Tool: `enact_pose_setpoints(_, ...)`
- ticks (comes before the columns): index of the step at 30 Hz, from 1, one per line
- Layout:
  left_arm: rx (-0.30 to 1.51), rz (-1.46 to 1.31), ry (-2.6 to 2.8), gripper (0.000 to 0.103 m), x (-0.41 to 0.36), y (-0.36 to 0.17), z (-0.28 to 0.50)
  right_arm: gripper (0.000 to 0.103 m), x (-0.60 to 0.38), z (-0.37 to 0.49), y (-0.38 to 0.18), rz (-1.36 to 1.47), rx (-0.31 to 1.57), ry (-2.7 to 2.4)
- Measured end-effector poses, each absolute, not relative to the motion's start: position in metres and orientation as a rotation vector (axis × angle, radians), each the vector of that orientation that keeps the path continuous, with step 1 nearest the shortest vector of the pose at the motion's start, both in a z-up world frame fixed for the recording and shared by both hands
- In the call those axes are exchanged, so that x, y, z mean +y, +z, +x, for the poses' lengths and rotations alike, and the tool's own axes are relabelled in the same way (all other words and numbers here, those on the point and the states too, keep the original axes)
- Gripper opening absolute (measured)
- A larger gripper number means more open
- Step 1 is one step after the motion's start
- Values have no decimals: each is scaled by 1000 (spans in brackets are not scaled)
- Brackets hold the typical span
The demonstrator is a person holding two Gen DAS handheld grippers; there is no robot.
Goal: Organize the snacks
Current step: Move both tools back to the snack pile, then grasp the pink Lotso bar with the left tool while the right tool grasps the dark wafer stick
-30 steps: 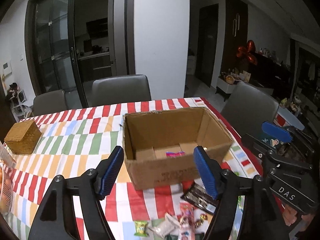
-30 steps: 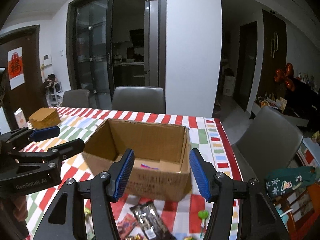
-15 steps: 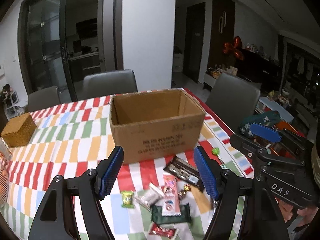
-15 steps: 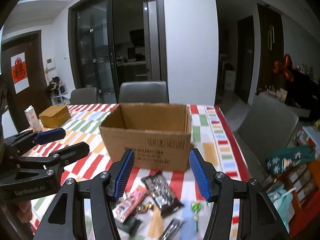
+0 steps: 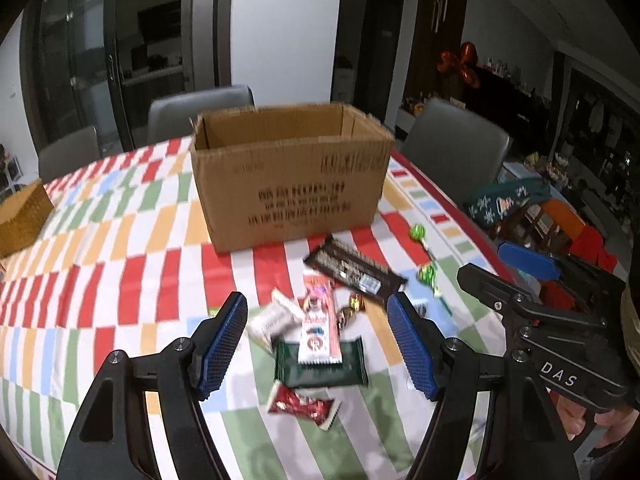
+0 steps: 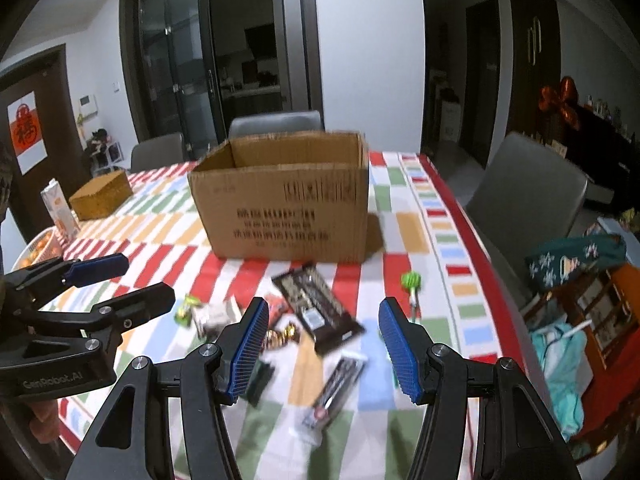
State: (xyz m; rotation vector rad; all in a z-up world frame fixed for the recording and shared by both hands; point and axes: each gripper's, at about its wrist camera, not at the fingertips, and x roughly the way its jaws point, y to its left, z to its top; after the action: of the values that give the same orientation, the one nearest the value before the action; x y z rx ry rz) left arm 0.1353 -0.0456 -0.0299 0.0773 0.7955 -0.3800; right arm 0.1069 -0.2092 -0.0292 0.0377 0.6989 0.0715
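**Tools pulled back, snacks in view**

Both tools have backed off from the cardboard box (image 5: 288, 184). Box mid-tabletop (image 5: 100, 240); snack pile (image 5: 320, 328) toward near edge. Left tool (image 5: 318, 344) and right tool (image 6: 322, 350) both gape apart, empty.

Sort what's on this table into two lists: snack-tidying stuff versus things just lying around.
Job:
cardboard box
dark chocolate bar
white-and-red wafer pack
green packet
red candy
green lollipop

Lying about:
wicker box
carton
grey chairs
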Motion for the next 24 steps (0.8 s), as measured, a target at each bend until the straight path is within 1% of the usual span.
enact_pose_setpoints(10, 905, 63, -401, 71, -47, -75, 143, 58, -206, 106, -67, 64, 809, 72)
enact_pose_setpoints(18, 933, 46, -422, 64, -48, -97, 156, 58, -212, 120, -105, 136, 923, 65)
enact_pose_setpoints(21, 944, 36, -430, 61, -51, -104, 164, 58, -214, 125, -114, 151, 947, 56)
enact_pose_setpoints(22, 953, 31, -434, 58, -52, -107, 167, 58, -215, 127, -116, 152, 953, 51)
enact_pose_setpoints(24, 967, 24, -440, 58, -54, -112, 173, 58, -215, 130, -121, 148, 966, 38)
